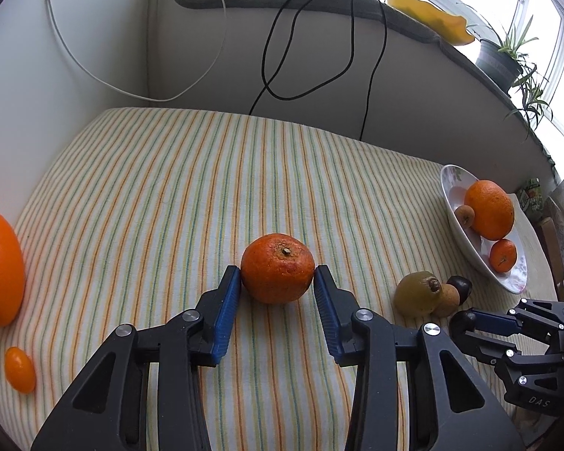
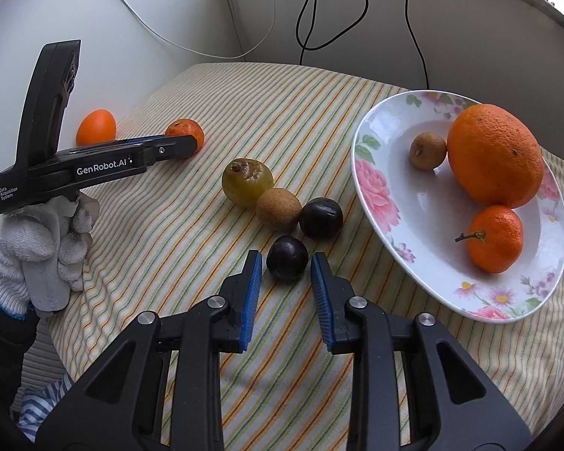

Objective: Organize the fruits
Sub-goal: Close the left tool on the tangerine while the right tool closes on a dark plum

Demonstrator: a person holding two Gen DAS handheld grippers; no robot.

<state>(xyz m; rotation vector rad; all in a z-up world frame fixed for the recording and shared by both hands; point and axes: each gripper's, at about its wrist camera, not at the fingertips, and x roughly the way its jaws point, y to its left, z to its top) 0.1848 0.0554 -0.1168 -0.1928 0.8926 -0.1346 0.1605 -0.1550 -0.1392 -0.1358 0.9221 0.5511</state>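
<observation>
in the left wrist view, the left hand-held gripper (image 1: 277,280) is being pointed forward and steeply down at the striped cloth (image 1: 150,188) covering the desk. a mandarin (image 1: 277,267) is being bracketed between its blue pads (image 1: 227,312), whose tips are lying right at its sides; whether it is being pressed cannot be told. its skin is rough and dull orange, and its stem scar is being turned up and toward the camera. a large orange (image 1: 0,268) and a small oval kumquat (image 1: 20,369), long axis roughly upright in the picture, are lying at the left edge. the right hand-held gripper (image 1: 464,321) is being seen at the lower right.

in the right wrist view, the right hand-held gripper (image 2: 286,263) is likewise being angled downward, its jaws narrowly parted. a dark round plum (image 2: 287,258) is sitting on the cloth between the pad tips, with slim gaps being shown on both sides, so nothing is being gripped. just beyond it, a second plum (image 2: 321,218), a brown fruit (image 2: 278,208) and a wrinkled green fruit (image 2: 247,182), its stem end up, are being clustered together. to the right, a flowered plate (image 2: 376,188) is carrying fruit. a gloved hand (image 2: 37,240) is being wrapped around the left tool's handle.
</observation>
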